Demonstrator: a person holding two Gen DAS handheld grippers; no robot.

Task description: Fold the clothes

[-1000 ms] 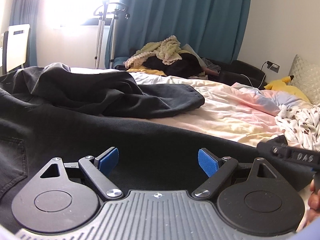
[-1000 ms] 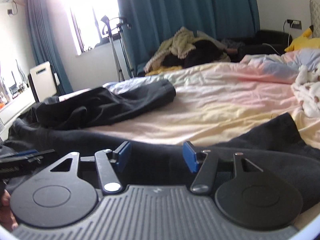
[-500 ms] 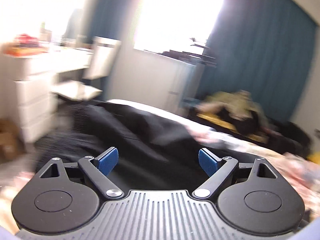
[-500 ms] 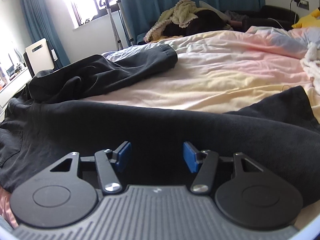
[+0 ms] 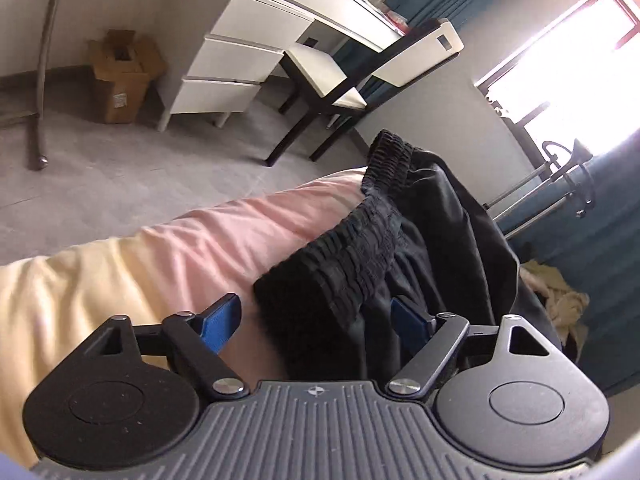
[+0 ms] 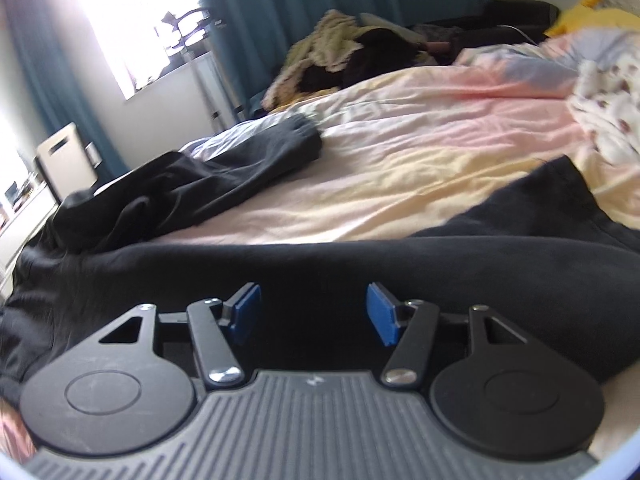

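Black trousers lie spread across the pink and yellow bedcover, one leg crumpled further back. In the left wrist view their ribbed elastic waistband sits at the bed's edge. My left gripper is at the waistband's near corner, its jaws closing with the cloth between them. The left pad still stands clear of the fabric. My right gripper hovers low over the nearer trouser leg with its blue pads apart and only dark cloth showing in the gap.
Beyond the bed edge are grey floor, a white drawer unit, a chair and a cardboard box. A heap of clothes lies behind the bed, and a patterned white garment at the far right.
My left gripper has swung left along the trousers and rolled, from the middle of the leg to the waistband at the bed edge. Its jaws have narrowed. The right gripper has barely moved.
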